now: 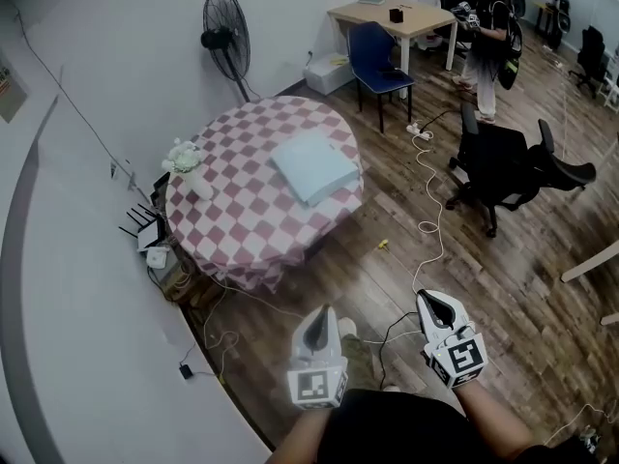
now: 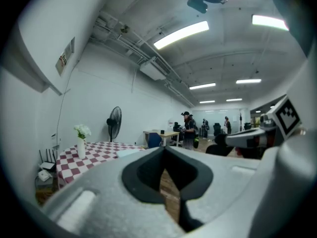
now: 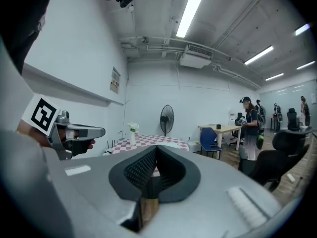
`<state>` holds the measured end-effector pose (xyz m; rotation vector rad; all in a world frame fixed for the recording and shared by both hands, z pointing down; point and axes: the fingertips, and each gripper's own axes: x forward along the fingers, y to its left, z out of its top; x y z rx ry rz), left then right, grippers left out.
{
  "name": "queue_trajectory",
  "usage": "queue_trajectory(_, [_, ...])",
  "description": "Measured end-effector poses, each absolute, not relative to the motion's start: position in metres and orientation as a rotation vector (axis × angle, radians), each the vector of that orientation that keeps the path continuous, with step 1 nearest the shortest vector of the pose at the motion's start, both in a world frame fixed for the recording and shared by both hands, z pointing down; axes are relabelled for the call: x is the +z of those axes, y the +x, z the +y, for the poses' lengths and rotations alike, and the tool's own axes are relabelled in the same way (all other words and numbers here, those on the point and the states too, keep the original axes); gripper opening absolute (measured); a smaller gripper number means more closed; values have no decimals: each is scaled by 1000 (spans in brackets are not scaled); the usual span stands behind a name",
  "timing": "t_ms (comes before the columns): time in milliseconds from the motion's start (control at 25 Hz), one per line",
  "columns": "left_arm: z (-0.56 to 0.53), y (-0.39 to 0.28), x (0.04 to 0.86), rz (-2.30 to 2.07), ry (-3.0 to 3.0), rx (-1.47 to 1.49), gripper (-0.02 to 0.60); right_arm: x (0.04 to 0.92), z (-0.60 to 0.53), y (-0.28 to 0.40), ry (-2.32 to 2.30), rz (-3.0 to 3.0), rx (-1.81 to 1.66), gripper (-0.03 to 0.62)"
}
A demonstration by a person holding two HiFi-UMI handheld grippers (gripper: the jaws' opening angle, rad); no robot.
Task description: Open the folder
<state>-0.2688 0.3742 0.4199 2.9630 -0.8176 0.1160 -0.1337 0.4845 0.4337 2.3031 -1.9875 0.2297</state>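
A light blue folder (image 1: 314,165) lies shut on a round table with a red-and-white checked cloth (image 1: 242,220), well ahead of both grippers. A white vase of flowers (image 1: 184,159) stands near the table's left edge. My left gripper (image 1: 323,311) is held low over the wooden floor, short of the table, with its jaws shut and empty. To its right, my right gripper (image 1: 433,300) is at about the same distance from the table; its jaws meet at the tips with nothing in them. In the left gripper view the folder (image 2: 130,152) shows beyond the shut jaws (image 2: 164,150).
A standing fan (image 1: 227,37) is behind the table by the white wall. A blue chair (image 1: 382,61) and wooden desk (image 1: 406,15) are at the back. A black office chair (image 1: 503,167) and a white cable (image 1: 427,191) lie to the right. A person (image 1: 486,42) stands far back.
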Motion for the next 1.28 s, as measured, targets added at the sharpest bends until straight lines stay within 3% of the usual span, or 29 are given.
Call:
queue_trajectory(680, [121, -159, 444, -685, 2911, 179, 3, 463, 211, -31, 2238, -1904, 377, 0])
queue_trajectory(1280, [30, -125, 442, -672, 2893, 178, 3, 471, 124, 2, 2239, -1869, 439, 0])
